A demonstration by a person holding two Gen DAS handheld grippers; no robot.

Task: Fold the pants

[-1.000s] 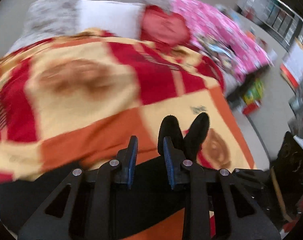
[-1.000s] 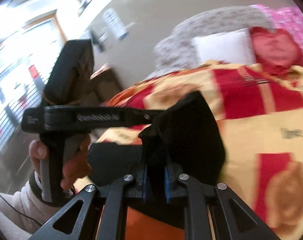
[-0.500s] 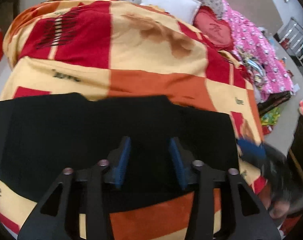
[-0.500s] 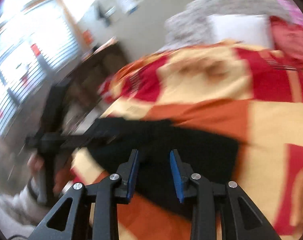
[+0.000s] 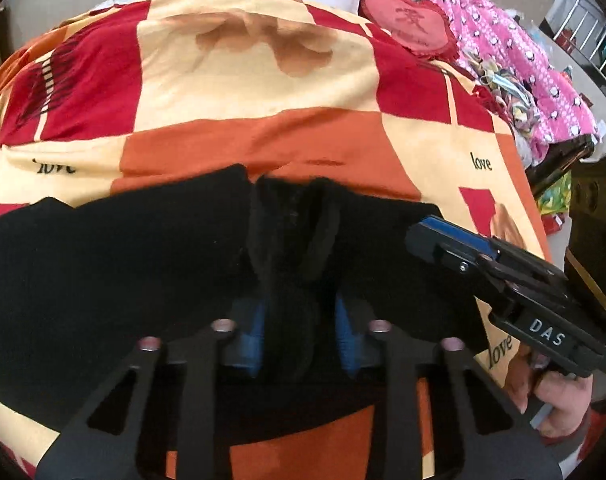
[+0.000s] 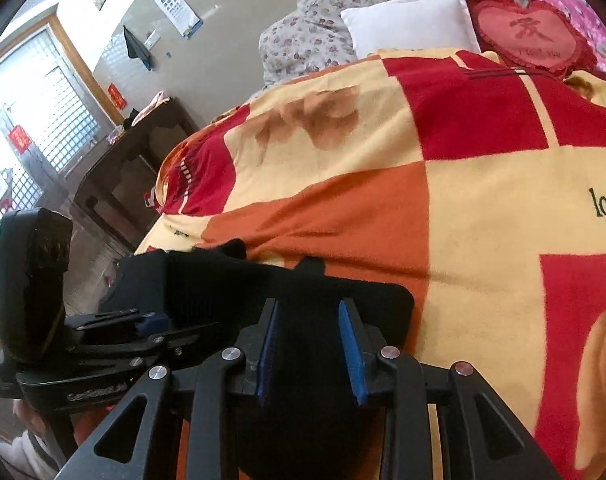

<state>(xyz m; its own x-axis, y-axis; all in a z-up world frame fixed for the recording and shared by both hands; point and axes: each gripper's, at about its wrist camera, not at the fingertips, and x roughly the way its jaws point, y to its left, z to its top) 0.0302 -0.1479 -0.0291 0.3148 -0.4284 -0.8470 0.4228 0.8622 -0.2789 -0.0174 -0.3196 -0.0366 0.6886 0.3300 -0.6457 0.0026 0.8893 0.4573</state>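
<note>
Left gripper [image 5: 301, 330], pitched steeply down at lower centre, pinches a bunched fold of the black pants [image 5: 123, 280]. Right gripper [image 6: 311, 356] stands part-open over the pants' edge on the checked blanket [image 6: 483, 220].

We see both views lit by soft, even daylight, with the window [image 6: 31, 120] at the upper left of the right wrist view blown out to white. Fisheye bending curves the blanket [image 5: 263, 92] and darkens every corner. The black pants [image 5: 103, 272] swallow all detail, reading as a flat dark mass. Focus holds across both frames; we find only slight softness low down.
</note>
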